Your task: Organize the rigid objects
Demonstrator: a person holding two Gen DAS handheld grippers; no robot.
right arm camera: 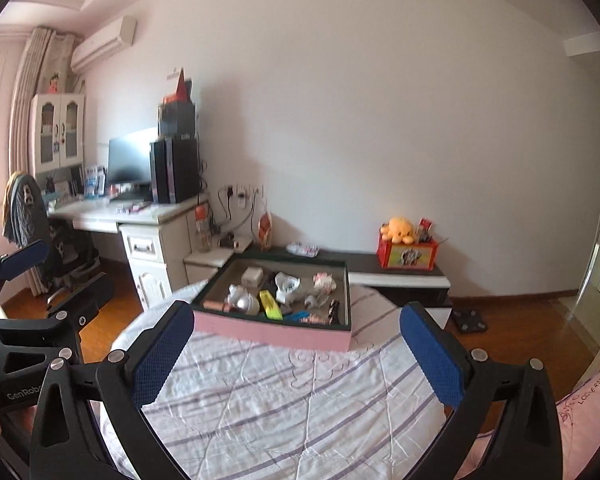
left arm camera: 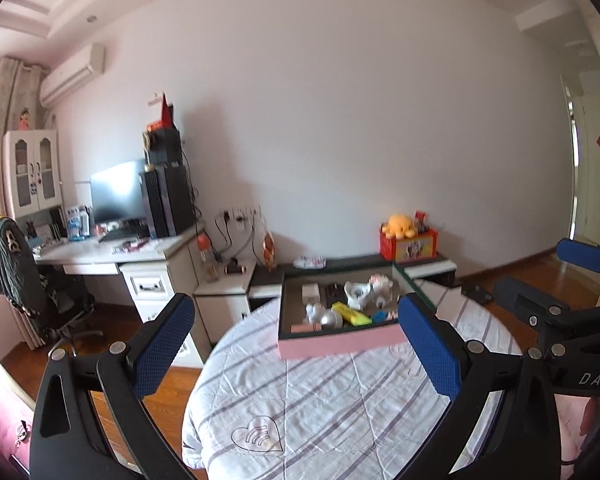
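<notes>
A shallow pink box (left arm camera: 340, 346) (right arm camera: 272, 332) lies at the far end of a striped quilt (left arm camera: 320, 408) (right arm camera: 284, 400). It holds several small items: a yellow block (left arm camera: 350, 313) (right arm camera: 270, 304), white figurines (left arm camera: 358, 294) (right arm camera: 288, 286), a white charger (left arm camera: 310, 291) (right arm camera: 252, 275), a silver round piece (right arm camera: 244, 302). My left gripper (left arm camera: 296, 348) is open, held above the quilt short of the box. My right gripper (right arm camera: 296, 354) is open too, nothing between its fingers. Each gripper shows at the other view's edge.
Beyond the bed runs a low dark cabinet (right arm camera: 396, 270) with a red box (right arm camera: 406, 254) and orange plush toy (right arm camera: 398, 229). A white desk (left arm camera: 112, 256) with monitor, computer tower and a chair (left arm camera: 24, 280) stands left. Wooden floor (right arm camera: 520, 320) lies right.
</notes>
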